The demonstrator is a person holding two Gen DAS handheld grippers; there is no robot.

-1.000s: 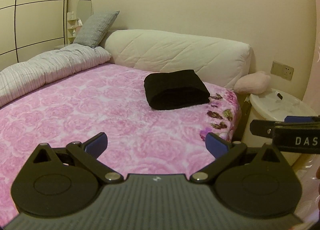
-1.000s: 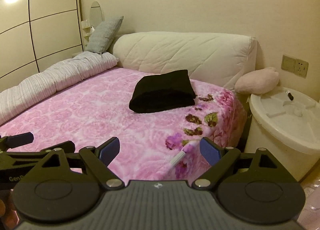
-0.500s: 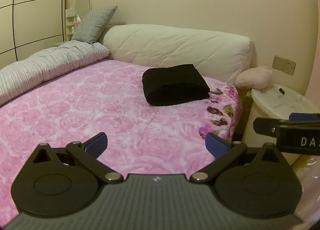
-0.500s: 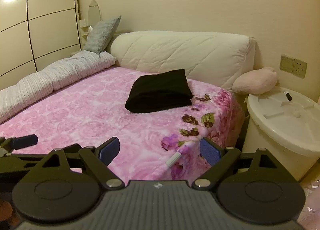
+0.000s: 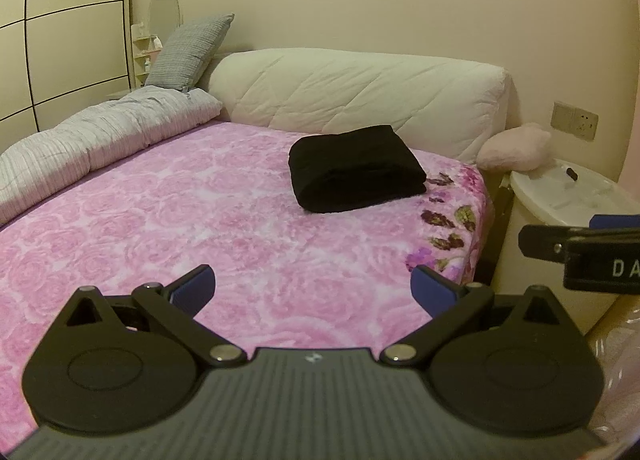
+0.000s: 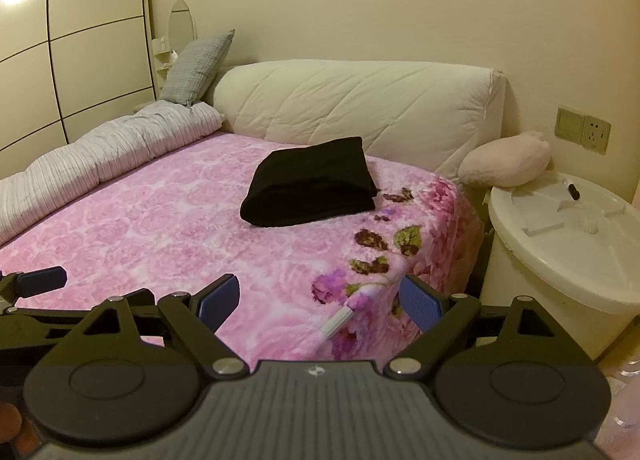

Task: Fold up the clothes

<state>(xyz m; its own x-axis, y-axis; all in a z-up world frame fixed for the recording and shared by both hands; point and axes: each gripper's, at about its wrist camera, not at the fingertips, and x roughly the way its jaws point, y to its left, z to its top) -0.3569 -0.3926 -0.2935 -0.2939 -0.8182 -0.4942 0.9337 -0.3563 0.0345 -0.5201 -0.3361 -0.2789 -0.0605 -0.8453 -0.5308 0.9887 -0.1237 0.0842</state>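
Observation:
A folded black garment (image 5: 356,168) (image 6: 310,183) lies on the pink rose-patterned bed cover (image 5: 180,220) (image 6: 168,220), near the white headboard cushion. My left gripper (image 5: 314,289) hovers open over the near part of the bed, well short of the garment, with nothing between its blue pads. My right gripper (image 6: 320,300) also stands open and empty, above the bed's near right corner. Each gripper shows at the edge of the other's view.
A rolled striped duvet (image 5: 92,140) runs along the bed's left side, with a grey pillow (image 5: 188,52) behind it. A pink cushion (image 6: 506,160) and a white round tub lid (image 6: 568,228) sit right of the bed. A small white tube (image 6: 338,322) lies at the bed corner.
Both views have shifted only slightly; the garment sits a little differently in frame. Both grippers stay open and empty.

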